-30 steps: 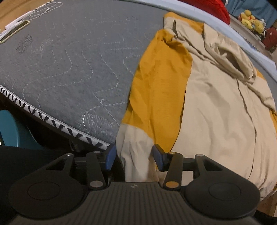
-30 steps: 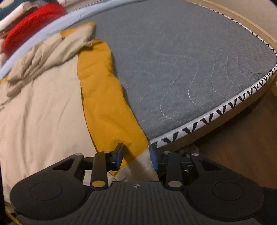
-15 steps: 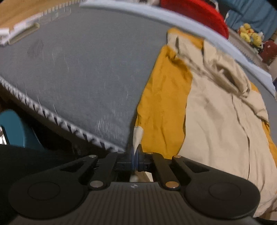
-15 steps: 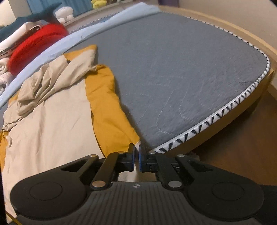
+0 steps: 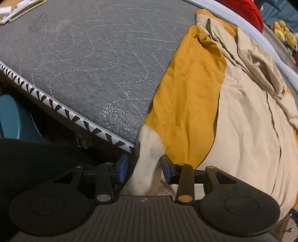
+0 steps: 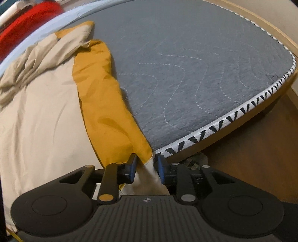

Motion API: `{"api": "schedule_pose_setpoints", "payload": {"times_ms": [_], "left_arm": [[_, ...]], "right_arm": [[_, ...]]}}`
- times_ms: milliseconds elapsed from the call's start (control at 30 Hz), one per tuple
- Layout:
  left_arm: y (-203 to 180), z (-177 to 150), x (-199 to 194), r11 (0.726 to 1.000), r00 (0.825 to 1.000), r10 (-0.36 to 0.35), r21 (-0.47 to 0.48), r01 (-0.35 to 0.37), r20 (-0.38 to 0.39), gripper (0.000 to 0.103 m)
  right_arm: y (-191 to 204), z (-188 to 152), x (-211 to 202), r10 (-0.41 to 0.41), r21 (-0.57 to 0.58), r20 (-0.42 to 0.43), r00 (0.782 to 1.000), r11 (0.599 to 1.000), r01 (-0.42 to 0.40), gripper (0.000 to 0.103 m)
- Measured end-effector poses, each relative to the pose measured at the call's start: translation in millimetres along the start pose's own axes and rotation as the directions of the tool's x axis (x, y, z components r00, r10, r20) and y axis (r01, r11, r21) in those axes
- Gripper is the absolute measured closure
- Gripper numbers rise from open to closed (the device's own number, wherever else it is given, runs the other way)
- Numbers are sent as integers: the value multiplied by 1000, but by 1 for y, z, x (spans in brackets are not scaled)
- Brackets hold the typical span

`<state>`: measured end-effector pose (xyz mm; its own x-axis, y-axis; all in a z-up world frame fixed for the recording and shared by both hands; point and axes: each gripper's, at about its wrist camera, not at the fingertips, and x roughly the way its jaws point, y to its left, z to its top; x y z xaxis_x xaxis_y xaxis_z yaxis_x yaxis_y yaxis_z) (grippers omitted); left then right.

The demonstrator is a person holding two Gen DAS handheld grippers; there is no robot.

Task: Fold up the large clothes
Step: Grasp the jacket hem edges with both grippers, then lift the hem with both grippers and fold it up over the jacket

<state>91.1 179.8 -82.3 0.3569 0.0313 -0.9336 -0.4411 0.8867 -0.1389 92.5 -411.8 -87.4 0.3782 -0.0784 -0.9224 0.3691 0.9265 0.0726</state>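
Observation:
A large beige jacket [image 5: 247, 130] with mustard sleeves lies spread on the grey mattress [image 5: 93, 65]. In the left wrist view one mustard sleeve [image 5: 188, 96] runs down to a beige cuff [image 5: 149, 149] at the mattress edge. My left gripper [image 5: 144, 167] straddles that cuff; its jaws are opening and the pads stand off the cloth. In the right wrist view the other mustard sleeve [image 6: 106, 111] ends in a beige cuff [image 6: 149, 173] between the jaws of my right gripper [image 6: 146, 168]. Those jaws are opening too, with a small gap beside the cloth.
The mattress has a black-and-white zigzag trim [image 6: 223, 126] on a wooden frame [image 6: 279, 31], with brown floor [image 6: 251, 158] below. A teal object [image 5: 13, 119] sits under the left edge. Red fabric [image 5: 242, 9] and yellow plush toys [image 5: 285, 31] lie beyond the far side.
Both grippers were apart around the cuffs, pinched shut on them half a second ago, and now stand apart again with the cuffs loose between the jaws.

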Motion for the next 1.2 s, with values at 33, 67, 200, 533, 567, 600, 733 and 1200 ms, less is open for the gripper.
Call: {"api": "schedule_pose_setpoints", "payload": {"times_ms": [33, 67, 200, 533, 567, 600, 733, 1200], "left_arm": [[-2, -1, 0, 1000, 1000, 4, 18, -4, -1, 68], [-4, -2, 0, 999, 1000, 2, 38, -3, 4, 76], [-17, -7, -9, 990, 999, 27, 140, -33, 43, 99], [-27, 4, -85, 972, 979, -152, 199, 123, 138, 102], [-25, 8, -95, 969, 973, -182, 195, 152, 143, 102], [-26, 11, -102, 966, 967, -209, 188, 180, 147, 102], [-15, 22, -137, 943, 938, -306, 185, 276, 163, 102], [38, 27, -242, 856, 859, -495, 240, 458, 127, 102]], "right_arm": [[2, -1, 1, -6, -19, -3, 1000, 1000, 5, 77], [4, -1, 1, -10, -40, -8, 1000, 999, 9, 77], [11, -5, 1, -7, -95, -28, 1000, 996, 4, 96], [9, 10, -71, 62, -96, 59, 996, 994, -56, 101], [8, 13, -84, 88, -91, 76, 993, 993, -81, 101], [6, 17, -95, 116, -87, 93, 989, 990, -108, 101], [-2, 32, -140, 224, -71, 141, 964, 974, -216, 102], [-62, 30, -245, 359, -39, 204, 911, 933, -359, 103]]}}
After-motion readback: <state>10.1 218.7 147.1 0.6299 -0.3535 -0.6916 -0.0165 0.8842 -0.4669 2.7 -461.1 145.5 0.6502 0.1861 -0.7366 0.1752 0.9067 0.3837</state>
